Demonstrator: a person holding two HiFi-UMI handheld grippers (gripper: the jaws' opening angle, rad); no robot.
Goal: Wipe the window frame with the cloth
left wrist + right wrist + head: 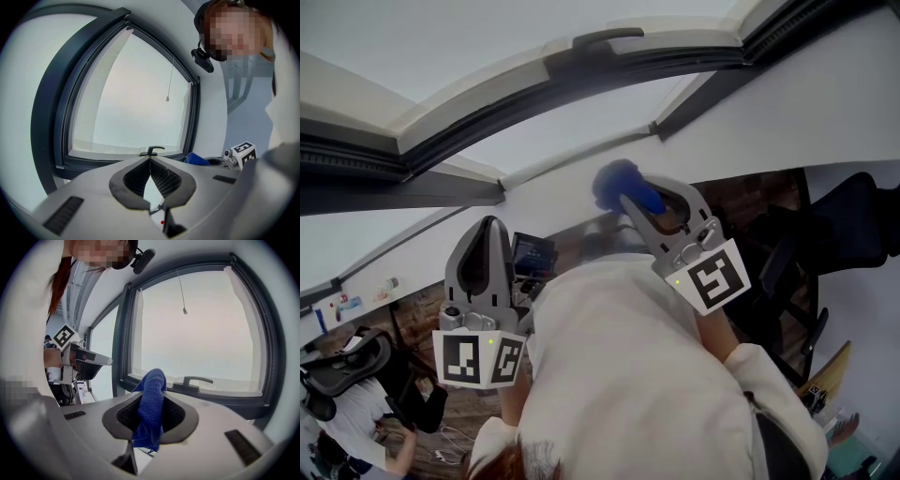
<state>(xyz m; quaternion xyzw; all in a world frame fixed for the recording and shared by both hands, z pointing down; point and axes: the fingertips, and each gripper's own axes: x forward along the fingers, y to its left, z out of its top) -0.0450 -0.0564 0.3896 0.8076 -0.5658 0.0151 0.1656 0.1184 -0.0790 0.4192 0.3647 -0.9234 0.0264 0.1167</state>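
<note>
The dark window frame (581,70) arches across the top of the head view, with a white sill below it. My right gripper (649,195) is shut on a blue cloth (619,185), whose bunched end sits against the white surface just under the frame. In the right gripper view the cloth (151,408) stands up between the jaws, short of the frame's lower rail and the window handle (192,382). My left gripper (490,227) is held lower and to the left, shut on nothing. Its jaw tips (150,161) meet in front of the handle (151,151).
A blind cord pull (167,99) hangs in front of the pane. Black office chairs stand at the right (853,225) and the lower left (337,366), beside a seated person (366,412). Small bottles (347,305) sit on the ledge at the left.
</note>
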